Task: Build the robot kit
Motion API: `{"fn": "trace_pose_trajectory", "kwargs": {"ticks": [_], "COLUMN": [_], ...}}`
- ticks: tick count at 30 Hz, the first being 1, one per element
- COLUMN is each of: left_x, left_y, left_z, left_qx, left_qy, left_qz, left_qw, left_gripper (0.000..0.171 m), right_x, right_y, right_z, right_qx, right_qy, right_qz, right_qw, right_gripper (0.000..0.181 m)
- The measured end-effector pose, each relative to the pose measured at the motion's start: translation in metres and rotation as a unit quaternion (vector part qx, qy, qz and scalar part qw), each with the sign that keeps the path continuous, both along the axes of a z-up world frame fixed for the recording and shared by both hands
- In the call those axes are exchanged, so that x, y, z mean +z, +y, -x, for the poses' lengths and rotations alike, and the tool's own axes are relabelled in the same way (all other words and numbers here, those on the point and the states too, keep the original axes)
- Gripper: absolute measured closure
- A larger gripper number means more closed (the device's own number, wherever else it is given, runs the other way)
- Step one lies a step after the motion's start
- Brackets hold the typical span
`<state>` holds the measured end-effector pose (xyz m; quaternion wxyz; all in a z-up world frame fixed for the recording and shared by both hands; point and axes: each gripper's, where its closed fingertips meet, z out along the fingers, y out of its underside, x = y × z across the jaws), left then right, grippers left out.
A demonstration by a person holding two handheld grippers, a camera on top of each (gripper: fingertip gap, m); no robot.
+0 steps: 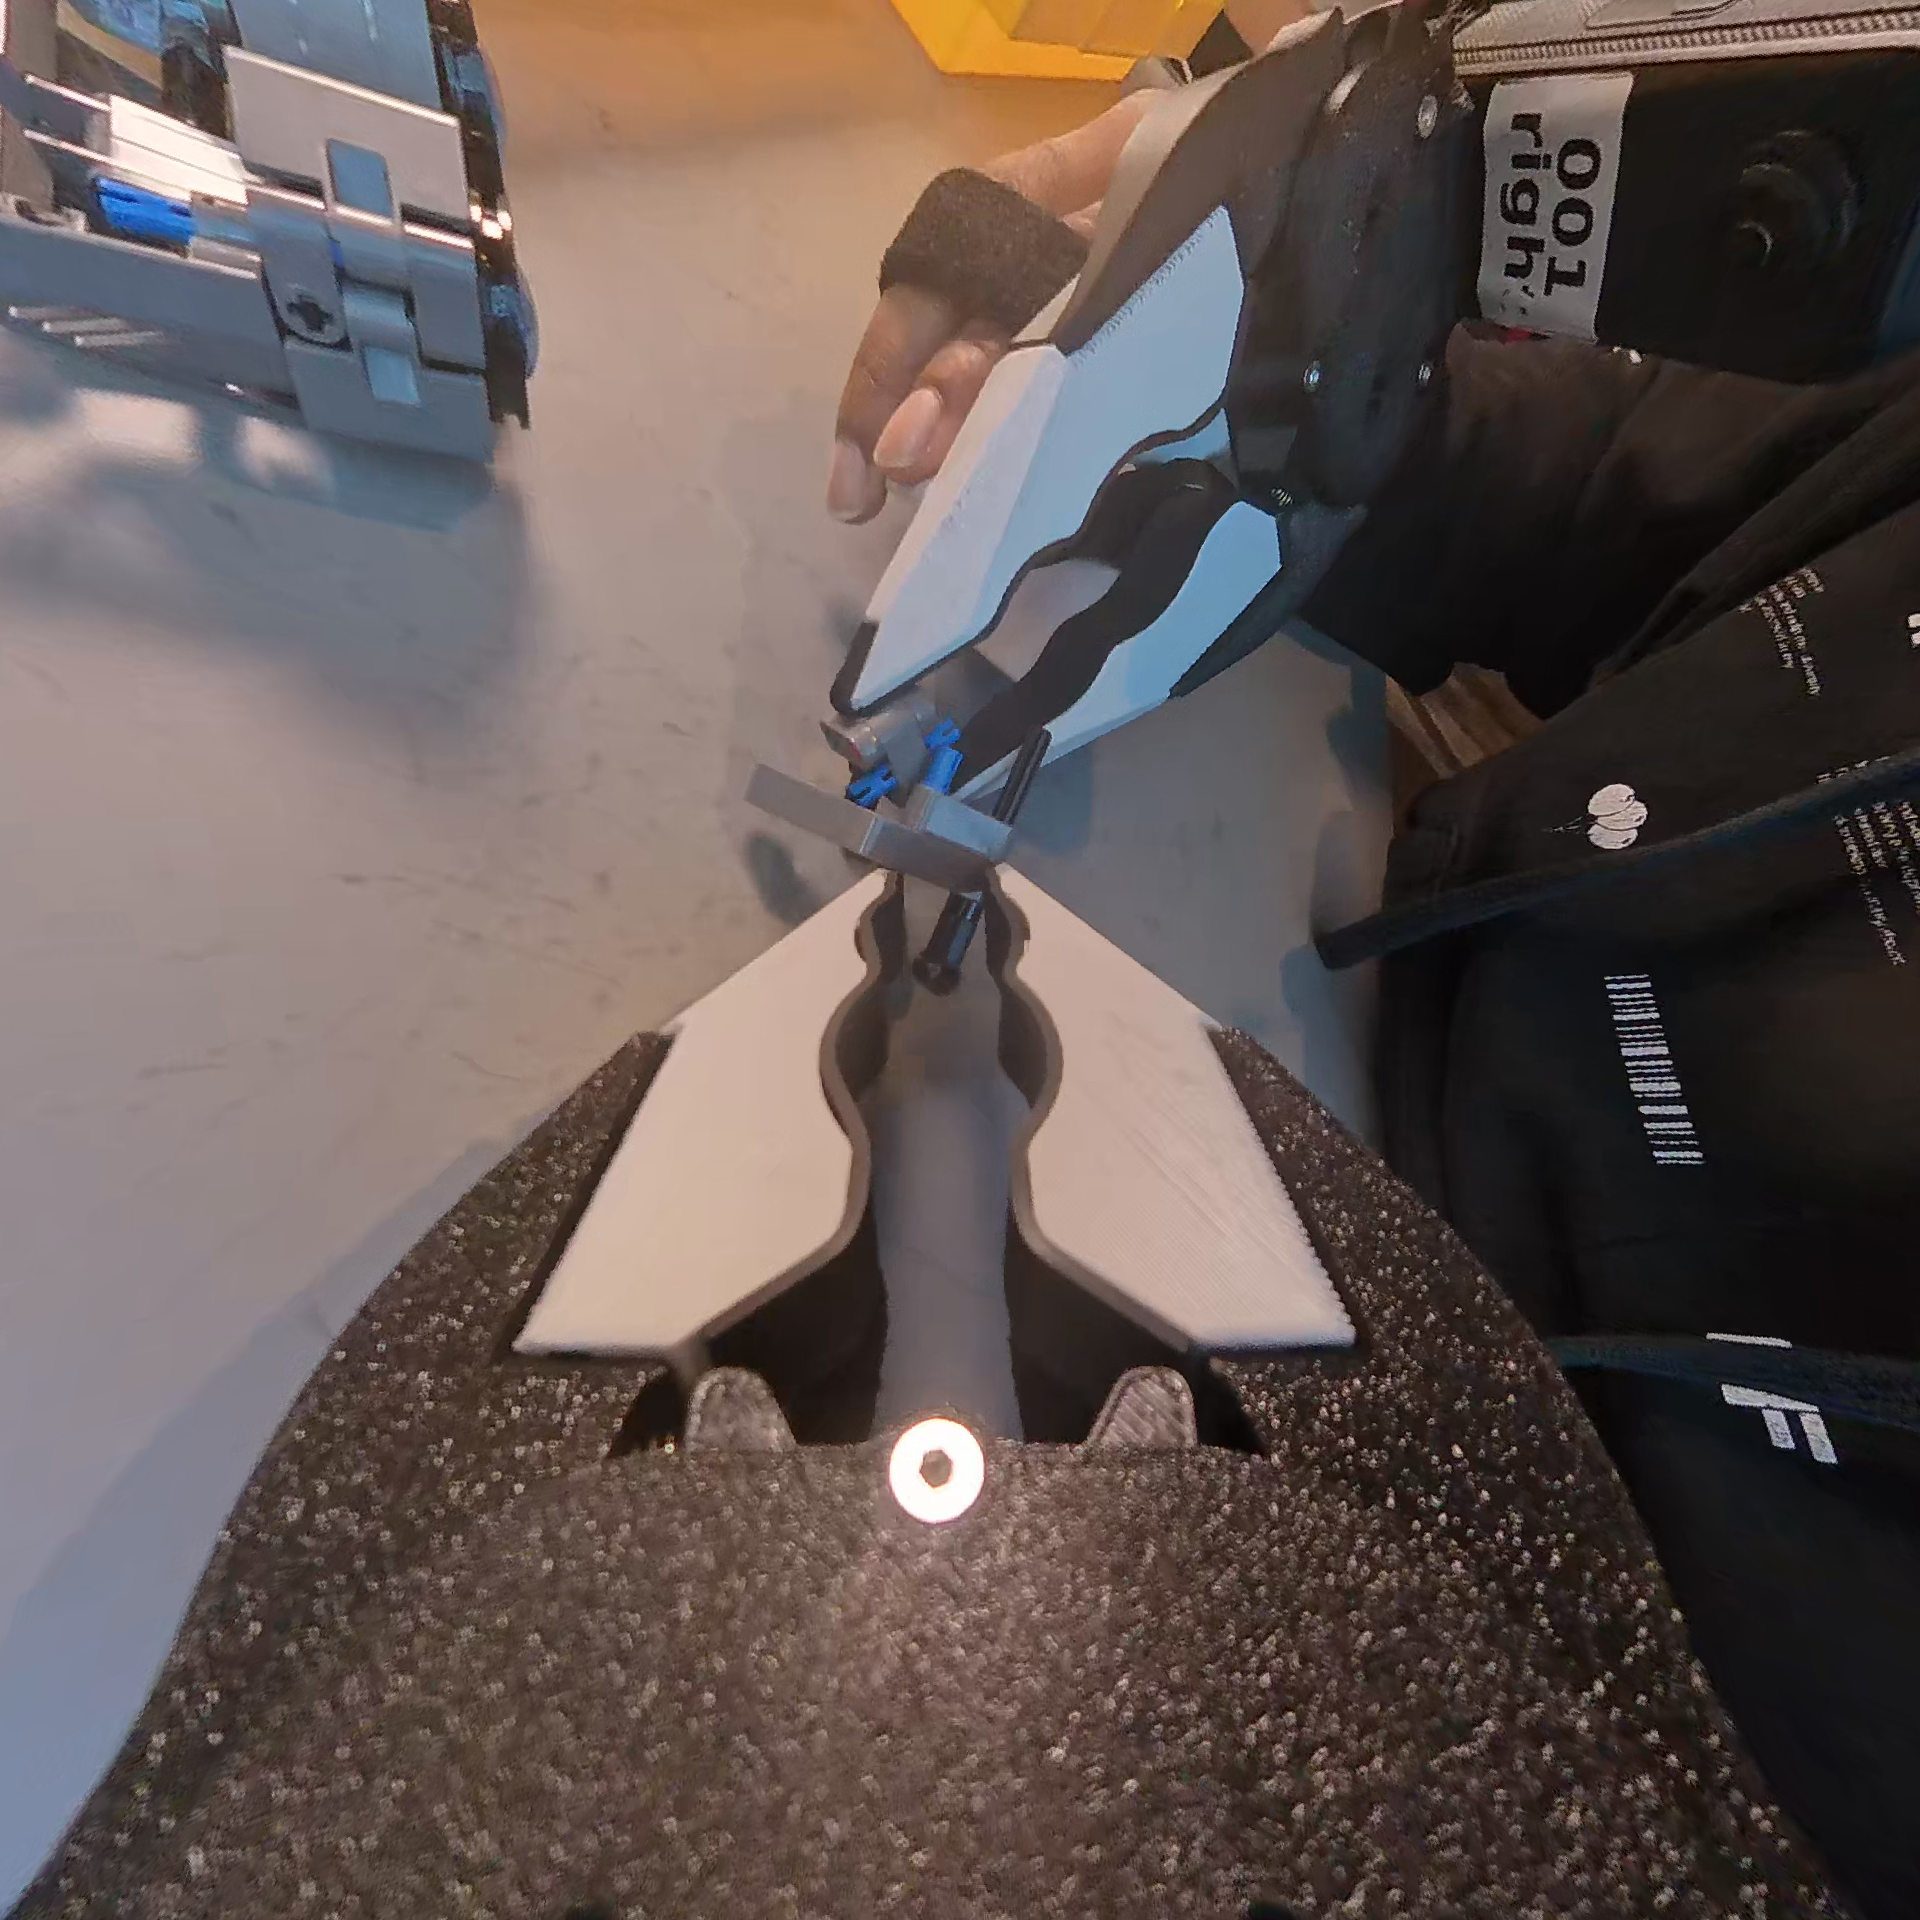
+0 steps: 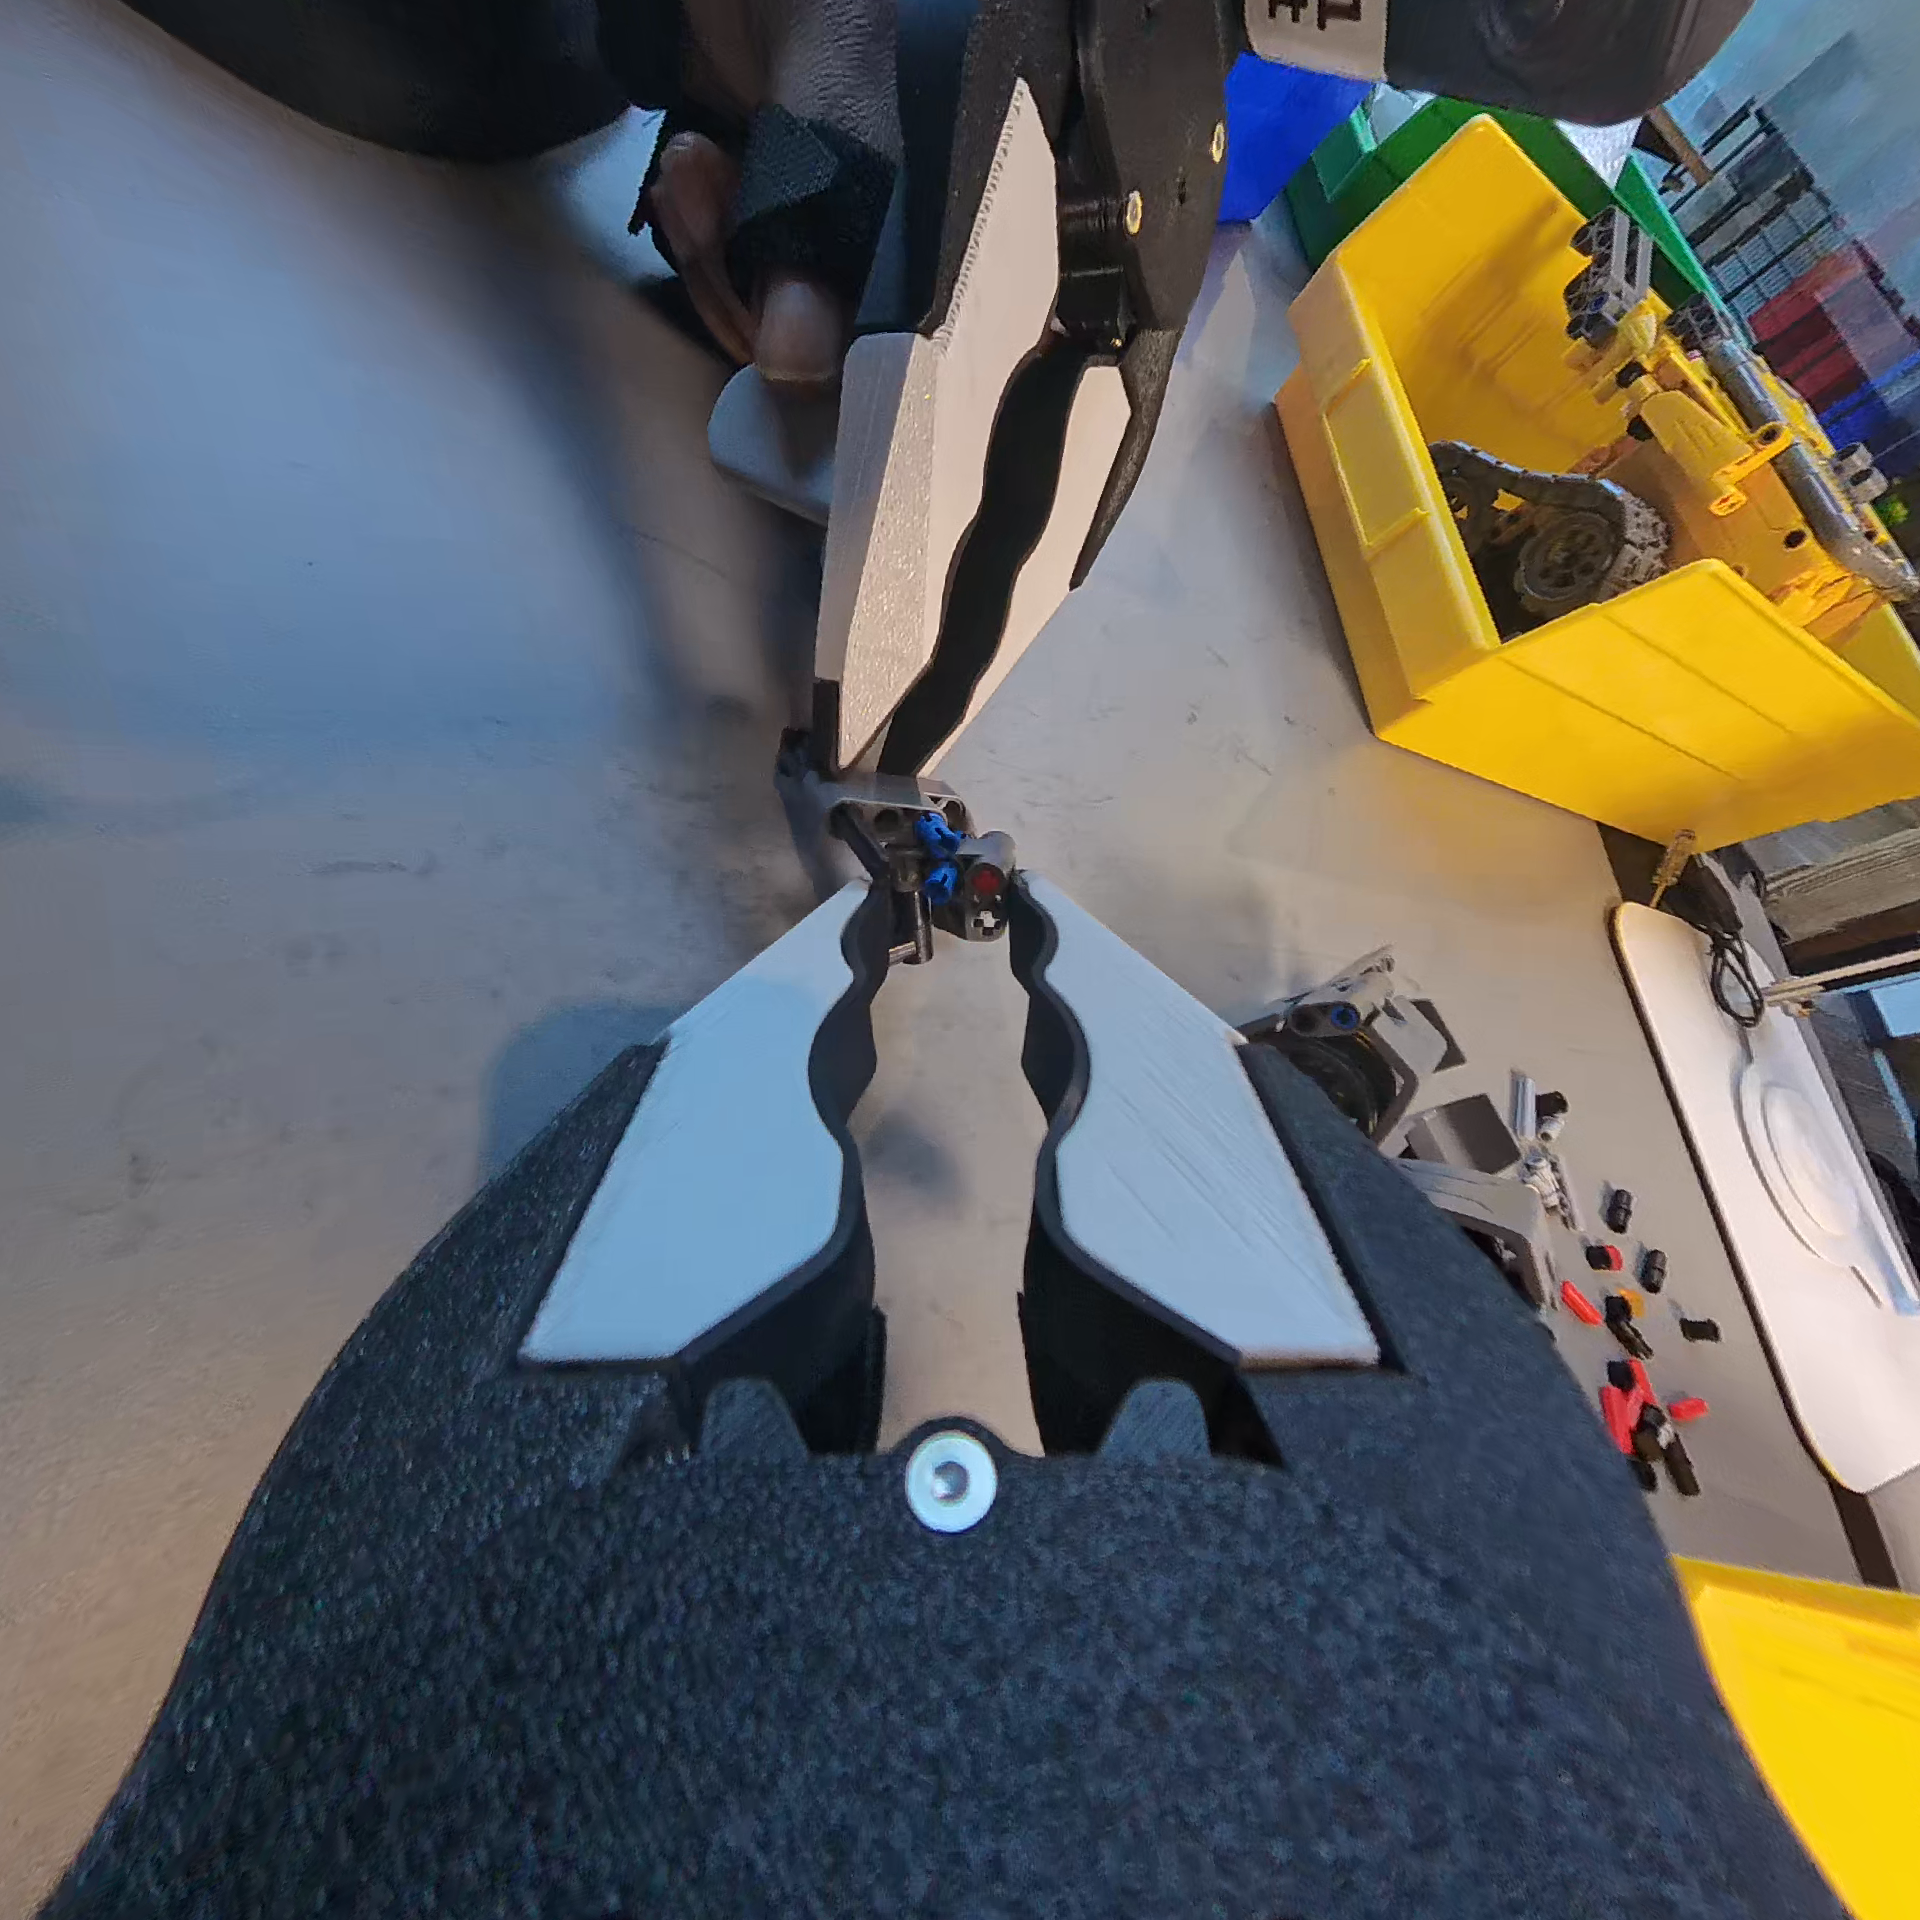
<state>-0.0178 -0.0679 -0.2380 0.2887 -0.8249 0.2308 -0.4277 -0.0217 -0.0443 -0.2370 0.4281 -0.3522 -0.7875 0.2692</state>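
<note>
1. Left wrist view: the left gripper (image 1: 935,883) has its fingers nearly together at the tips. They are pinched on the small assembly (image 1: 883,821), which is held in the air above the grey table (image 1: 312,831).
2. A black axle (image 1: 951,935) runs down from the assembly into the narrow gap between these fingers. I count one axle, one angled grey beam and two blue pins (image 1: 904,769).
3. The right gripper (image 1: 904,717) comes in from the upper right and clamps the far end of the same assembly, with only a narrow gap at the tips. A hand (image 1: 935,343) with a black finger sleeve is behind it.
4. One grey brick-built model (image 1: 312,260) stands well apart at the upper left. One yellow bin (image 1: 1018,31) shows at the top edge, and a black bag (image 1: 1662,1039) fills the right side.
5. Right wrist view: the right gripper's fingers are part-closed around the assembly's dark connector with the red centre (image 2: 987,883). The finger on the right of the picture touches it.
6. The left gripper descends from the top and holds the grey beam's far end. Again there are two blue pins.
7. Two yellow bins show here. One holds a yellow tracked model (image 2: 1558,520), and the other is at the lower right corner (image 2: 1818,1714).
8. A scatter of loose red and black parts (image 2: 1631,1351) lies on the table to the right, too small to count exactly.
</note>
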Motion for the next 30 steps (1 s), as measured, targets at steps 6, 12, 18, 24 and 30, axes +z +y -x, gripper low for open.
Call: {"fn": "trace_pose_trajectory", "kwargs": {"ticks": [6, 12, 18, 24, 30], "left_x": [0.002, 0.001, -0.007, -0.015, -0.015], "left_y": [0.002, 0.003, 0.005, 0.008, 0.013], "left_z": [0.003, 0.002, 0.003, 0.003, 0.003], "left_qx": [0.009, 0.009, 0.013, 0.018, 0.037], "left_qy": [-0.014, -0.008, 0.069, 0.158, 0.137], "left_qz": [0.011, 0.006, -0.028, -0.063, -0.047], "left_qw": [1.0, 1.0, 0.997, 0.985, 0.989], "left_gripper": [0.15, 0.15, 0.152, 0.15, 0.163], "right_x": [-0.001, -0.002, -0.002, -0.002, -0.002], "right_y": [-0.005, -0.009, -0.008, -0.004, -0.007], "right_z": [-0.002, -0.002, -0.004, -0.007, -0.008], "right_qx": [0.012, 0.021, 0.02, 0.017, 0.024], "right_qy": [-0.006, -0.01, -0.015, -0.019, -0.02], "right_qz": [0.0, 0.001, -0.005, 0.005, 0.0], "right_qw": [1.0, 1.0, 1.0, 1.0, 1.0], "right_gripper": [0.16, 0.16, 0.16, 0.16, 0.16]}}
